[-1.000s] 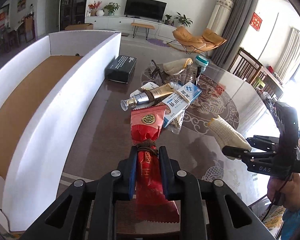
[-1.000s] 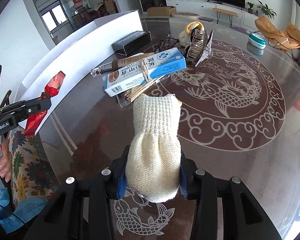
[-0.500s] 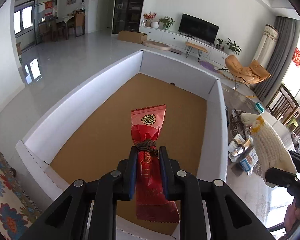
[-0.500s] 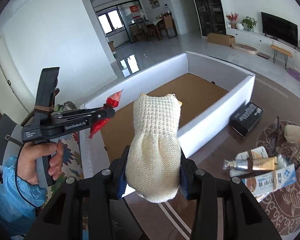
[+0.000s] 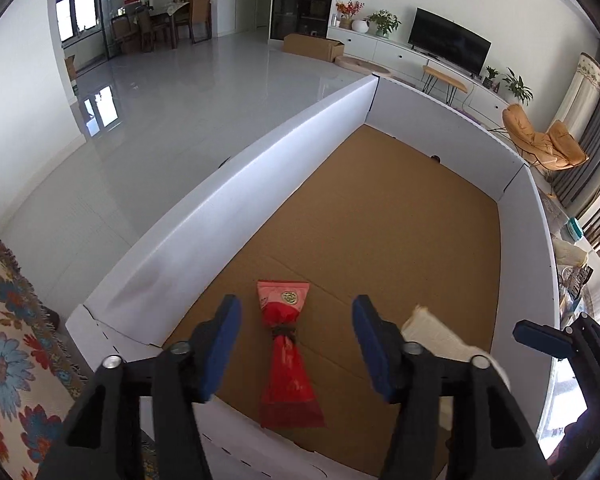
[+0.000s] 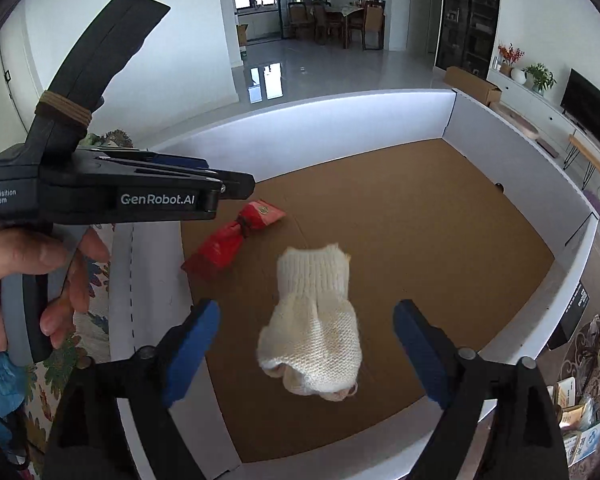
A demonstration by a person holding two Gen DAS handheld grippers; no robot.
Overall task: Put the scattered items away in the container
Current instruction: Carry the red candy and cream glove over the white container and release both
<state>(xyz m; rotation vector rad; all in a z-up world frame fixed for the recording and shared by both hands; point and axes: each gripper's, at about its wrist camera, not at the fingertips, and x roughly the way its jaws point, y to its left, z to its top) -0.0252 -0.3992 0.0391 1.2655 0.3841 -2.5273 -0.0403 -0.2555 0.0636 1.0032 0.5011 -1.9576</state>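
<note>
Blue-padded fingers on both of your tools are spreading right now, and nothing is pinched between either pair. Your left gripper (image 5: 296, 344) hangs over the near end of the big white-walled cardboard box with the brown floor (image 5: 228, 200); the red foil pouch tied at the waist with dark cord (image 5: 286, 354) shows between its fingers at about 6 o'clock in that view, clear of both pads and, as far as one can judge, lying on the box floor. Your right gripper (image 6: 306, 344) frames the cream knitted work glove (image 6: 314, 320), also free of its pads; whether the glove has landed or is mid-drop cannot be told.

To finish this release well, let both pairs open fully before you pull back, and lift straight away so a pad does not snag the knit or drag the pouch toward the near wall.

Count inside the box: one pouch, one glove. Farther off, at about 4 o'clock in the right view, a heap of small packets (image 6: 580, 412) waits on the dark patterned surface; its number cannot be made out.
</note>
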